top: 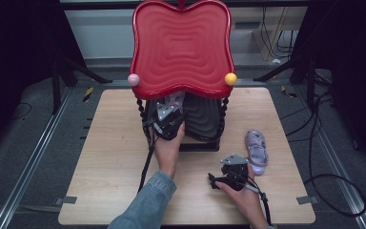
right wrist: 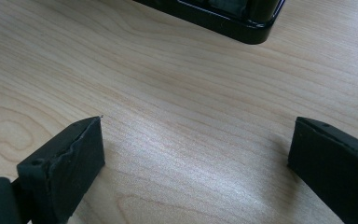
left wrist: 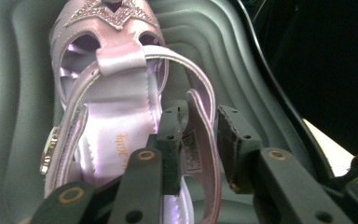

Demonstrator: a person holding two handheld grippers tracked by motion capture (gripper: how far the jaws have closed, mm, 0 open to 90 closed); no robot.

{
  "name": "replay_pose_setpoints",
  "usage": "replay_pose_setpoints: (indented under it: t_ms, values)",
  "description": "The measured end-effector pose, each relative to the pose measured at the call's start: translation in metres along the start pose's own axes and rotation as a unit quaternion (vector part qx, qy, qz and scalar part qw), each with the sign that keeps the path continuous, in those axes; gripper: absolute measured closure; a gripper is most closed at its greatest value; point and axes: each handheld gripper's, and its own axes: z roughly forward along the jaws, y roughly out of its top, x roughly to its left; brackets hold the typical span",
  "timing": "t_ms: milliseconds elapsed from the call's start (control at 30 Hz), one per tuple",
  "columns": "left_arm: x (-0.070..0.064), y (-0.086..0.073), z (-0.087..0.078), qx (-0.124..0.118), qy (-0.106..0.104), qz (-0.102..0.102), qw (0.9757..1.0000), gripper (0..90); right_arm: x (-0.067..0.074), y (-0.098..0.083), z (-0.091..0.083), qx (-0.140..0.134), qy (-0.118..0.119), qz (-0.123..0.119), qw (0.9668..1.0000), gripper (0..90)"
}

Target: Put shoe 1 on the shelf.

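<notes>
A lilac sandal (left wrist: 107, 112) with a glittery toe piece lies on the dark lower shelf (left wrist: 223, 51) of a two-tier stand. In the high view that sandal (top: 175, 99) peeks out under the red upper tray (top: 181, 45). My left gripper (left wrist: 200, 114) reaches into the shelf, its jaws apart around the sandal's heel strap (left wrist: 204, 140); the strap lies against one pad, with a gap to the other. A second lilac sandal (top: 256, 151) rests on the wooden table at the right. Just left of it my right gripper (top: 229, 168) stands open over bare wood (right wrist: 191, 93), holding nothing.
The stand has twisted black posts, a pink ball (top: 133, 79) and a yellow ball (top: 230, 78) at the upper tray's front corners. Its black base (right wrist: 242, 23) lies ahead of the right gripper. The wooden table (top: 114, 157) is bordered by dark floor with cables at the right.
</notes>
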Motion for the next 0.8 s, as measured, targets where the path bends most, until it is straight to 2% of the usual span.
replay_pose_setpoints:
  t_ms: [133, 200, 300, 500, 567, 733, 800]
  values:
    - [-0.003, 0.001, -0.004, 0.001, -0.009, -0.003, 1.0, 59.2, 0.0, 0.0, 0.0, 0.0, 0.0, 0.0, 1.0, 3.8]
    - [-0.005, 0.001, -0.009, -0.008, -0.009, 0.001, 0.9999, 55.9, 0.0, 0.0, 0.0, 0.0, 0.0, 0.0, 1.0, 3.7]
    - [-0.007, 0.003, -0.014, -0.009, -0.017, 0.001, 0.9998, 53.6, 0.0, 0.0, 0.0, 0.0, 0.0, 0.0, 1.0, 3.8]
    - [-0.011, 0.004, -0.026, 0.011, -0.03, 0.02, 0.9993, 49.6, 0.0, 0.0, 0.0, 0.0, 0.0, 0.0, 1.0, 3.8]
    - [-0.01, 0.005, -0.031, 0.014, -0.027, 0.029, 0.9991, 47.4, 0.0, 0.0, 0.0, 0.0, 0.0, 0.0, 1.0, 3.8]
    - [-0.008, 0.007, -0.046, 0.007, -0.035, 0.038, 0.9986, 41.2, 0.0, 0.0, 0.0, 0.0, 0.0, 0.001, 1.0, 3.7]
    - [-0.008, 0.008, -0.05, 0.014, -0.041, 0.042, 0.9982, 38.3, 0.0, 0.0, 0.0, 0.0, 0.0, 0.001, 1.0, 3.8]
